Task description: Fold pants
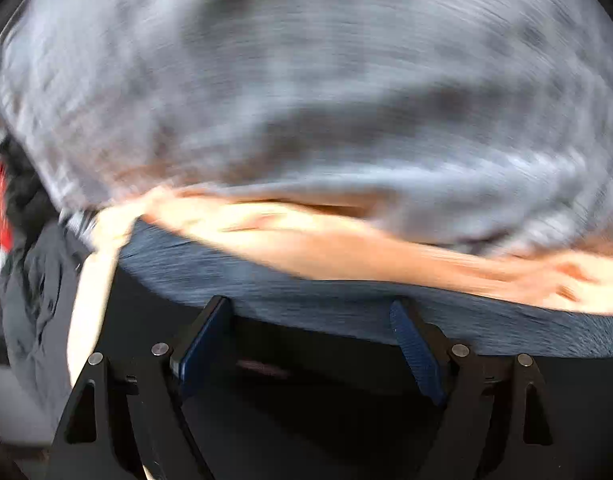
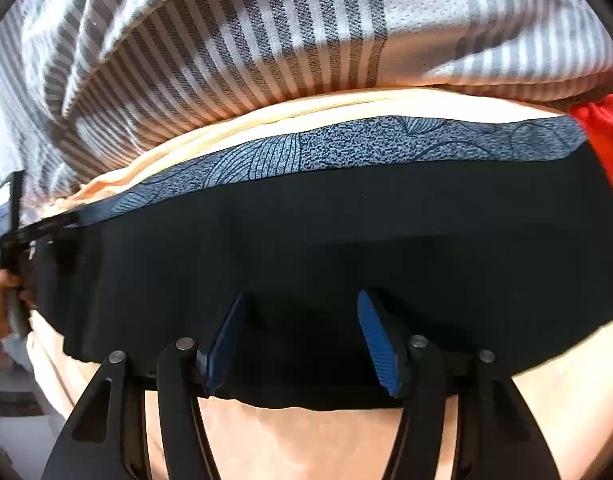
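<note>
The pants are black with a blue-grey patterned waistband (image 2: 346, 148). In the right wrist view the black cloth (image 2: 306, 240) lies flat on a pale sheet, and my right gripper (image 2: 302, 336) is open with its blue pads over the cloth's near edge. In the left wrist view, which is heavily motion-blurred, my left gripper (image 1: 310, 340) is open over the black cloth (image 1: 306, 380), with the blue-grey band (image 1: 266, 284) just ahead. The left gripper also shows at the far left of the right wrist view (image 2: 14, 236), at the pants' left end.
A grey-and-white striped blanket (image 2: 234, 40) is bunched up behind the pants. The pale peach sheet (image 2: 306, 440) lies under them. A red cloth (image 2: 602, 128) sits at the right edge. A dark crumpled garment (image 1: 30, 280) lies at the left.
</note>
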`<state>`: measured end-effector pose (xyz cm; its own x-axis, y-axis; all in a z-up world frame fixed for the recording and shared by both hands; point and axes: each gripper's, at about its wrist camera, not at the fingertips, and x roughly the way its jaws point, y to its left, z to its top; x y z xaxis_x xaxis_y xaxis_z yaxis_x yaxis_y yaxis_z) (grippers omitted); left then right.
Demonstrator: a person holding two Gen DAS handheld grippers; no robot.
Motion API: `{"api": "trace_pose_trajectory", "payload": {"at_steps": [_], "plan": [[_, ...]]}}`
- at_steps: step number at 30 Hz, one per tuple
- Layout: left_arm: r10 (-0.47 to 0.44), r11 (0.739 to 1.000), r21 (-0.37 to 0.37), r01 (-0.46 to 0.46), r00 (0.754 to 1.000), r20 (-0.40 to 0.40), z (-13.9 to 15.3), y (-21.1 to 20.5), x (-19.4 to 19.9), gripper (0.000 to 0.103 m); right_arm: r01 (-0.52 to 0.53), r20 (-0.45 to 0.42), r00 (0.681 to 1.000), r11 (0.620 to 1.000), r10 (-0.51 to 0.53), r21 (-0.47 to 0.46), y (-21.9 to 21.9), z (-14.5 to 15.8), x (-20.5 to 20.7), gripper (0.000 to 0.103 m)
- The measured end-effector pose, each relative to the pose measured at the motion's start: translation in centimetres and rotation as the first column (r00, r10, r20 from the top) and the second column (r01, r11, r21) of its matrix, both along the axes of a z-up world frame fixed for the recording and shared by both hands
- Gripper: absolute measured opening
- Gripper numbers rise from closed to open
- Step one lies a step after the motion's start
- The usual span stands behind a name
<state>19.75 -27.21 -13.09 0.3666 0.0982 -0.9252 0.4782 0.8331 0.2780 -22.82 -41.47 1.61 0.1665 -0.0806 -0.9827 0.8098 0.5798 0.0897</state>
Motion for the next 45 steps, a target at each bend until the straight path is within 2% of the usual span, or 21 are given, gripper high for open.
{"api": "trace_pose_trajectory", "payload": {"at_steps": [2,6,8,9,10,12,16,19,20,21,22,24,26,29,32,34,36,38,41,43,45], "plan": [[0.018,1.000,-0.018,-0.019,1.000,-0.008,1.7,2.6,0.2,0.084,0.039,0.003,0.999,0.999,-0.039,0.019,0.7,0.5,1.4,0.063],[-0.048,0.999,-0.015,0.048,0.998,-0.041,2.2,6.5,-1.9,0.084,-0.006,0.220,0.975,0.980,-0.039,0.199,5.8,1.6,4.9,0.063],[-0.050,0.999,0.010,0.051,0.997,-0.060,0.3,7.5,-2.1,0.085,-0.060,0.309,0.949,0.931,-0.058,0.359,9.6,0.0,7.4,0.063],[-0.034,0.999,-0.039,0.032,0.998,-0.051,-0.7,8.7,-0.4,0.091,-0.073,0.333,0.939,0.903,-0.080,0.423,11.2,-1.0,8.1,0.063],[-0.010,0.997,-0.076,0.006,0.999,-0.044,-1.2,9.5,0.5,0.098,-0.083,0.345,0.933,0.869,-0.104,0.488,13.1,-2.6,9.2,0.063],[0.016,0.992,-0.121,-0.026,0.996,-0.083,-1.7,10.2,1.3,0.100,-0.094,0.343,0.932,0.834,-0.118,0.543,16.1,-5.1,11.3,0.063],[-0.022,0.991,-0.132,0.011,0.996,-0.087,-2.4,10.7,2.3,0.102,-0.054,0.355,0.909,0.782,-0.219,0.621,18.7,-8.6,13.4,0.060],[-0.034,0.990,-0.140,0.021,0.996,-0.086,-2.8,10.9,2.6,0.102,-0.028,0.353,0.899,0.769,-0.261,0.639,19.0,-9.6,13.7,0.054],[-0.035,0.990,-0.142,0.023,0.996,-0.084,-2.7,10.7,2.4,0.102,-0.016,0.350,0.895,0.766,-0.275,0.642,19.1,-9.9,13.9,0.044],[-0.037,0.990,-0.142,0.025,0.996,-0.080,-2.8,10.8,2.5,0.102,0.002,0.343,0.892,0.763,-0.293,0.647,18.8,-10.0,13.8,0.024],[-0.038,0.990,-0.142,0.027,0.996,-0.078,-2.9,11.4,3.3,0.102,0.025,0.329,0.892,0.760,-0.310,0.650,18.6,-10.1,14.0,0.013],[-0.041,0.989,-0.142,0.029,0.996,-0.078,-2.9,11.4,3.3,0.102,0.002,0.365,0.881,0.774,-0.301,0.633,18.2,-8.7,13.8,0.010],[-0.046,0.990,-0.140,0.035,0.996,-0.073,-2.1,11.4,2.7,0.103,-0.035,0.373,0.896,0.798,-0.242,0.602,18.6,-7.3,13.5,0.005],[-0.044,0.994,-0.106,0.036,0.997,-0.068,-1.6,11.0,2.5,0.103,-0.015,0.276,0.939,0.780,-0.204,0.626,20.0,-8.3,12.2,0.002],[-0.102,0.993,-0.074,0.096,0.992,-0.074,0.2,9.7,0.0,0.091,-0.017,0.234,0.958,0.786,-0.164,0.618,20.2,-7.0,10.4,0.006],[-0.168,0.980,-0.121,0.156,0.981,-0.094,1.5,8.9,-2.5,0.091,-0.043,0.261,0.957,0.835,-0.123,0.549,19.1,-4.3,9.6,0.006],[-0.238,0.962,-0.168,0.216,0.963,-0.127,2.0,7.6,-5.6,0.090,-0.028,0.250,0.963,0.895,-0.095,0.446,16.8,-2.0,8.9,0.020],[-0.277,0.952,-0.184,0.246,0.946,-0.166,1.5,6.2,-7.8,0.090,0.003,0.234,0.968,0.938,-0.089,0.346,14.1,-0.5,8.4,0.029],[-0.312,0.946,-0.151,0.285,0.928,-0.205,-0.9,4.3,-11.0,0.090,0.066,0.195,0.974,0.970,-0.113,0.233,10.0,0.6,7.4,0.029],[-0.312,0.950,-0.096,0.299,0.930,-0.193,-2.4,4.2,-12.0,0.091,0.112,0.142,0.981,0.983,-0.132,0.144,8.0,0.7,6.0,0.029],[-0.343,0.939,-0.089,0.333,0.928,-0.145,-2.9,4.5,-12.8,0.091,0.162,0.070,0.983,0.983,-0.168,0.089,6.6,0.0,4.5,0.019]]}}
